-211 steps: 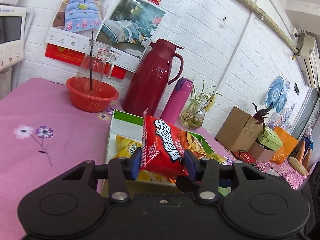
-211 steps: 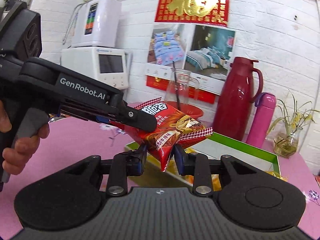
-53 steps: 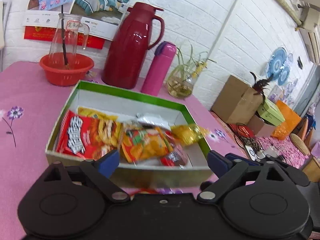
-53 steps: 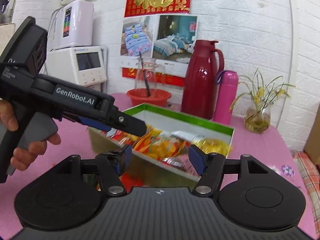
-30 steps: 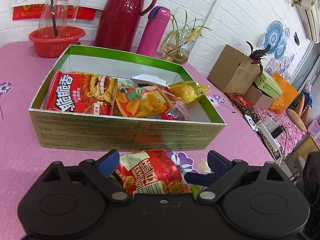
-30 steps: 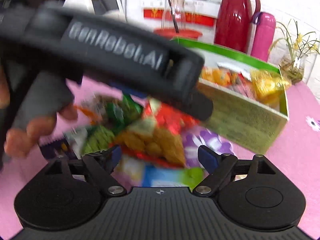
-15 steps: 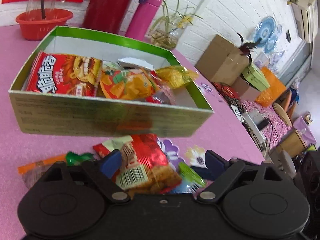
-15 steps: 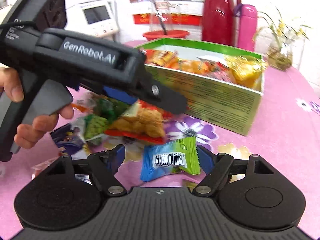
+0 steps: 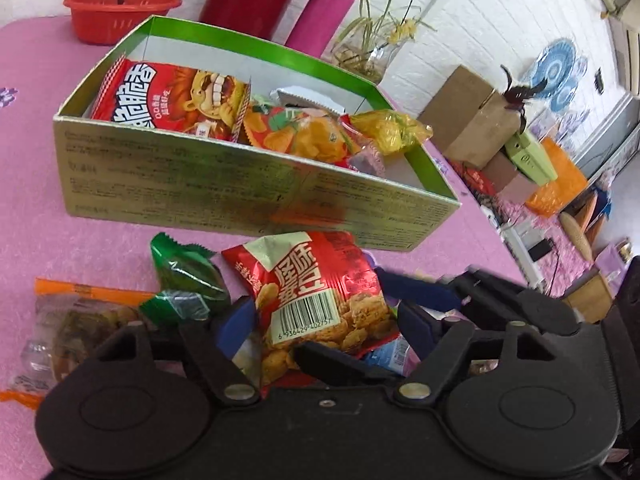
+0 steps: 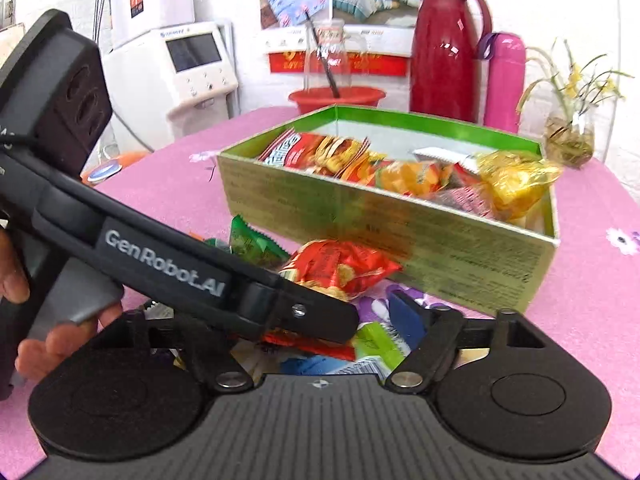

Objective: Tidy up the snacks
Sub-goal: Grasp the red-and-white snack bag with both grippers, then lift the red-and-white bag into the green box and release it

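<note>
My left gripper (image 9: 326, 322), closing, clamps the red snack packet (image 9: 316, 292); only the right view shows my hand (image 10: 52, 340). The right gripper (image 10: 320, 328) gapes. The green box (image 9: 240, 196) holds snack bags.

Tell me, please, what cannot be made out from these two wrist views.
- Left gripper on the red snack pack: whether its pads already press is unclear in the left wrist view.
- Right gripper's left finger: hidden behind the left gripper's arm, right wrist view.
- Blue packet: mostly covered there.
- Box print: blurred.
</note>
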Tool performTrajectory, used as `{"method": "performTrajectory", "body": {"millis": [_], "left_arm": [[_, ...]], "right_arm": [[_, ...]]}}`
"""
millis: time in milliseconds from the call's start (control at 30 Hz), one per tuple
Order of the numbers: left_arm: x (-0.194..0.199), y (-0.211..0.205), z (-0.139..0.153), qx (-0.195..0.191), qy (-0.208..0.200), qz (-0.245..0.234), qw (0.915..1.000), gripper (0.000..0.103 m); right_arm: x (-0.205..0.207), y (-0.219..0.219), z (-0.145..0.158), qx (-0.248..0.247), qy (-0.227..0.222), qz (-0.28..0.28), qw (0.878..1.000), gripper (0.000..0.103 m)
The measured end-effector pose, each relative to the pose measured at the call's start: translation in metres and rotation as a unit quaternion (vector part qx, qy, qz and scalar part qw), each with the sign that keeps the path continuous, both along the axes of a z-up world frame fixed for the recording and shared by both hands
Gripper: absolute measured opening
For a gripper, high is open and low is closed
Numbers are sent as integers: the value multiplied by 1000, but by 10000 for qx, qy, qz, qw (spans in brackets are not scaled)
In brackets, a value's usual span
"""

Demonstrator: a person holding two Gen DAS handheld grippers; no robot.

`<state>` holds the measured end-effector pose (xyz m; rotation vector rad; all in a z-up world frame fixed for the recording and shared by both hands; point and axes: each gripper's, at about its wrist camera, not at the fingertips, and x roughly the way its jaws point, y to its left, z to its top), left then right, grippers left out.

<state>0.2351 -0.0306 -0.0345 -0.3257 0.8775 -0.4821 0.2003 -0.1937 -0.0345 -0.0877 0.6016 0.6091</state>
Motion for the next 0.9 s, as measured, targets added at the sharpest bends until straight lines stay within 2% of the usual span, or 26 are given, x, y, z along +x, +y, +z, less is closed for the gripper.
{"method": "performTrajectory", "body": {"millis": [33, 167, 233, 367, 567, 800, 900], "left_arm": [[0, 0, -1, -30, -2, 14, 10000, 63], [1, 1, -2, -21, -88, 35, 10000, 53], [0, 1, -2, -51, -100, 43, 9999, 41], [-7, 3, -4, -225, -129, 105, 9996, 34], [-23, 2, 7, -439, -339, 122, 9984, 30], [-30, 3, 49, -426, -1011, 112, 9939, 30], [-21, 6, 62, -434, -1130, 185, 9925, 28]], "right_arm": [[2, 0, -1, 50, 130, 54, 9999, 92], [6, -1, -6, 258, 356, -43, 9990, 86], [6, -4, -8, 384, 470, -156, 9980, 78], [4, -11, -8, 649, 636, -281, 9955, 68], [-14, -16, 1, 577, 329, -286, 9974, 64], [-21, -18, 33, 683, -388, -209, 9967, 64], [-10, -16, 44, 750, -576, -187, 9953, 63]]}}
